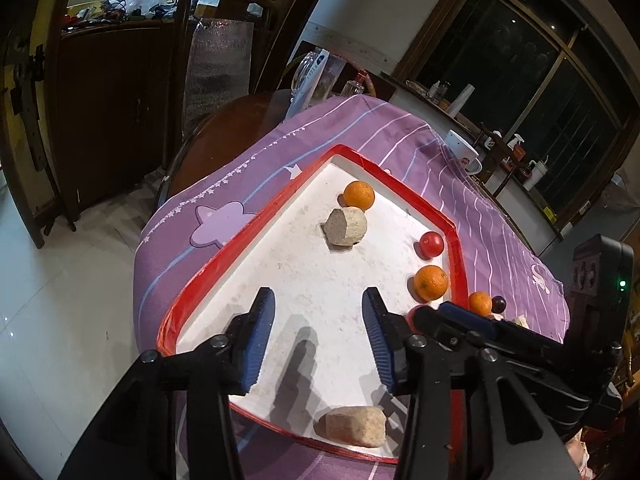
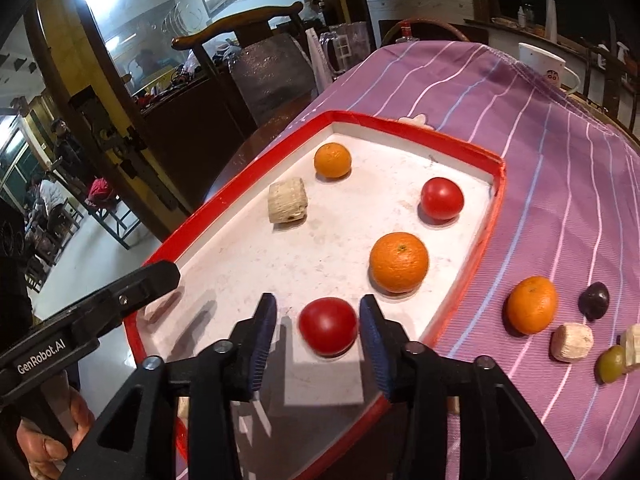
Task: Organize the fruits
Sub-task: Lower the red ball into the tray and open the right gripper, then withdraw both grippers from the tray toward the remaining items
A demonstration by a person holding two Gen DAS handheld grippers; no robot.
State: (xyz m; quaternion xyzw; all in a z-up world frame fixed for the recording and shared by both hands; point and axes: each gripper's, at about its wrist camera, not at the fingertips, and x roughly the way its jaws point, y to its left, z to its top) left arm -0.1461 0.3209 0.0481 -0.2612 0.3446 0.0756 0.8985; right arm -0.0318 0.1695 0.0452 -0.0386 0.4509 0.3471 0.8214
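Note:
A white tray with a red rim [image 2: 496,184] lies on a purple cloth; it also shows in the left wrist view [image 1: 248,232]. In it are two oranges [image 2: 399,262] [image 2: 332,159], two tomatoes [image 2: 442,198] [image 2: 328,325] and a beige chunk [image 2: 287,200]. My right gripper [image 2: 318,332] is open, its jaws on either side of the near tomato, apart from it. My left gripper [image 1: 320,336] is open and empty above the tray's near part. On the cloth lie an orange [image 2: 532,309], a dark plum [image 2: 594,300], a green grape [image 2: 611,364] and beige chunks [image 2: 573,342].
A second beige chunk [image 1: 356,426] lies at the tray's near edge. A white mug [image 2: 540,66] stands at the cloth's far right. A wooden chair [image 2: 256,40] and glass jars [image 2: 344,48] stand beyond the table. The table edge drops to the tiled floor [image 1: 60,320] on the left.

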